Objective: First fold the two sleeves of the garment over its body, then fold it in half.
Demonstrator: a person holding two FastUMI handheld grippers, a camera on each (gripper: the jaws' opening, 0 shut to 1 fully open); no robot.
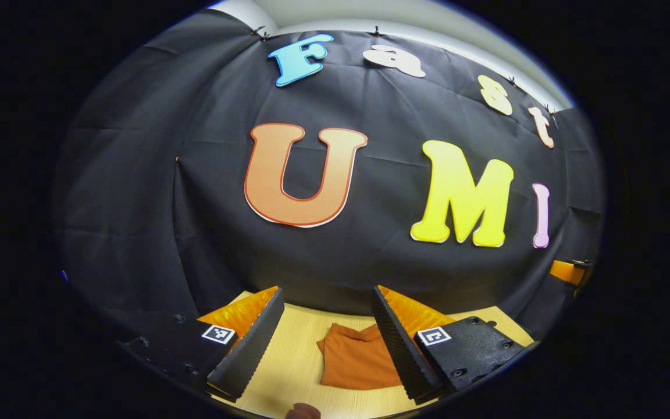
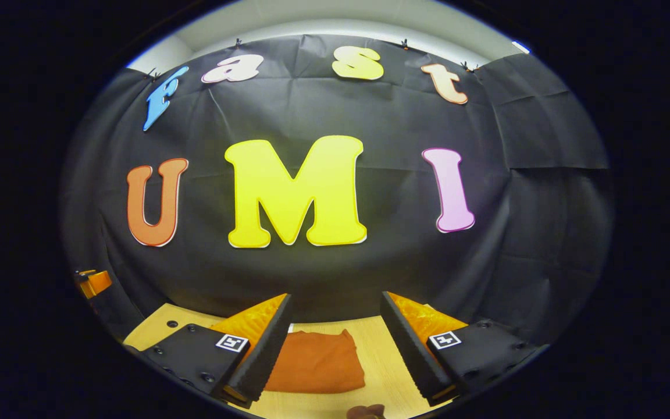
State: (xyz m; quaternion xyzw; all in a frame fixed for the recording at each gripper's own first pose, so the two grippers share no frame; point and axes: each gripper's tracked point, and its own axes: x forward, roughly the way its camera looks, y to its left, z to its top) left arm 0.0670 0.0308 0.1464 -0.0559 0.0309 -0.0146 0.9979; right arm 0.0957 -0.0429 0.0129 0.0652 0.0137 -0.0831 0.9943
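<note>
Evidently the folding looks finished, or close to it. Below and ahead of both sets of jaws runs the worktop (image 1: pixel 294 366), a pale wood-grain board, smooth and flat, meeting the black cloth wall behind. On it rests the garment (image 1: pixel 358 364), a rust-orange soft knit, lying as a compact, roughly rectangular packet with no sleeve sticking out; I judge sleeves and half-fold done, though the layers are too small to count. The left gripper (image 1: pixel 328 340) holds its jaws wide apart and empty, the packet lying beneath the gap, toward the right-hand jaw. The right gripper (image 2: pixel 335 349) likewise gapes empty, the garment (image 2: pixel 314 362) under its left-hand jaw. Jaw faces are ribbed.
</note>
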